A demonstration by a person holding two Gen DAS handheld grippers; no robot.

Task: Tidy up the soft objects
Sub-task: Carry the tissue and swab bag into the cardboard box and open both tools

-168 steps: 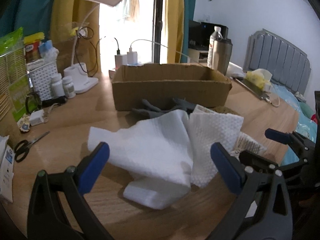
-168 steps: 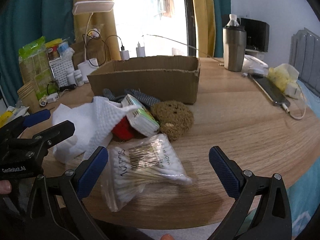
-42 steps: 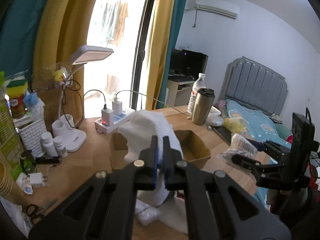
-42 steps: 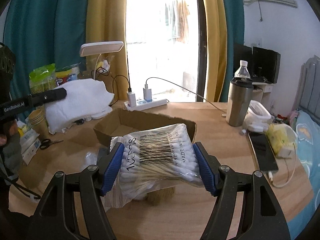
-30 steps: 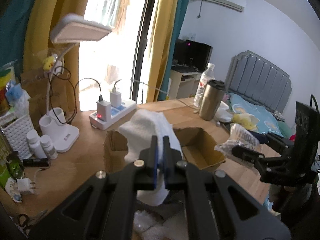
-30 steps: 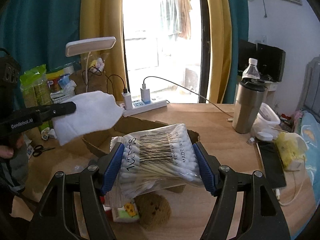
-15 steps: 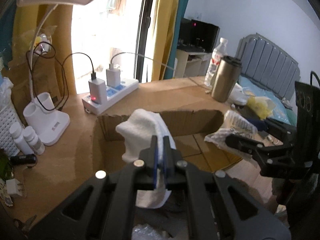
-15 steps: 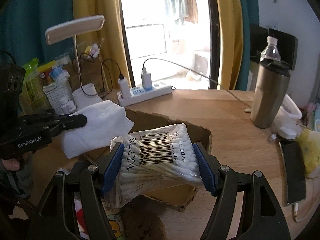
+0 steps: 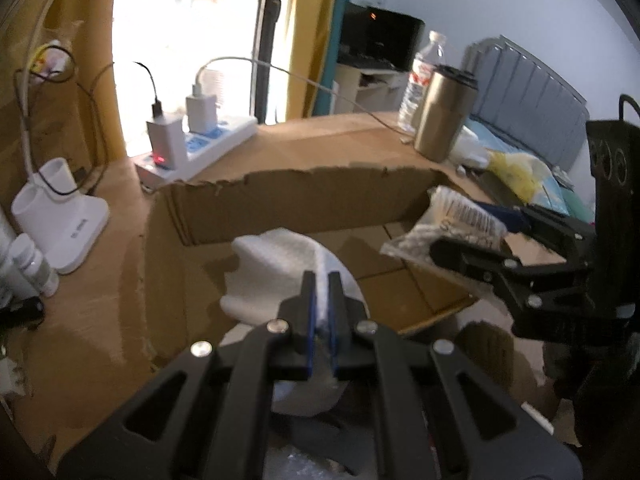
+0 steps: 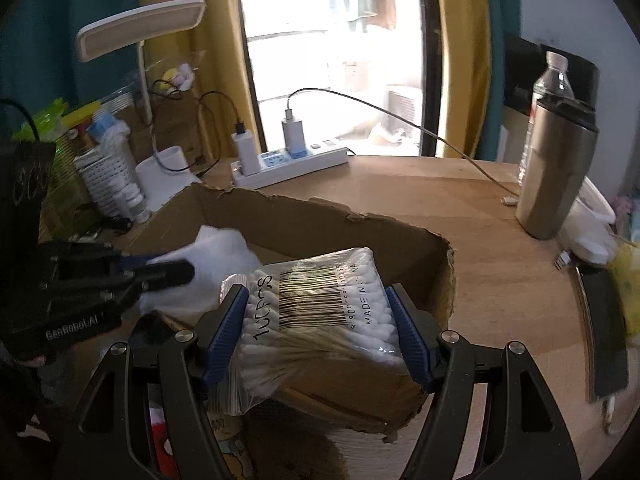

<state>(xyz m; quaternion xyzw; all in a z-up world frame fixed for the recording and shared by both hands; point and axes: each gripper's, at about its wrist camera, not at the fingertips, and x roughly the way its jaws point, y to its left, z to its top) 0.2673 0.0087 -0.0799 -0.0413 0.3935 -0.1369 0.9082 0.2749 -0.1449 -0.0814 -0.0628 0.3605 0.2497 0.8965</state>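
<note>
One white cloth (image 9: pixel 276 264) clenched in left tool (image 9: pixel 322 312); one swab bag (image 10: pixel 316 304) in right tool (image 10: pixel 316 336).

This is a bedroom at home: a bed with a grey padded headboard (image 9: pixel 532 80) stands beside the wooden desk (image 10: pixel 500 248), yellow curtains (image 10: pixel 460 52) frame a bright balcony door, and a desk lamp (image 10: pixel 140 28), power strip (image 10: pixel 292 164) and steel tumbler (image 10: pixel 556 176) sit about.

Your white folded cloth (image 9: pixel 276 264) hangs bunched over the left half of the cardboard box (image 9: pixel 304 204), low inside its walls. Your clear bag of cotton swabs (image 10: pixel 320 316), barcode up, sits tilted above the box's right end.
</note>
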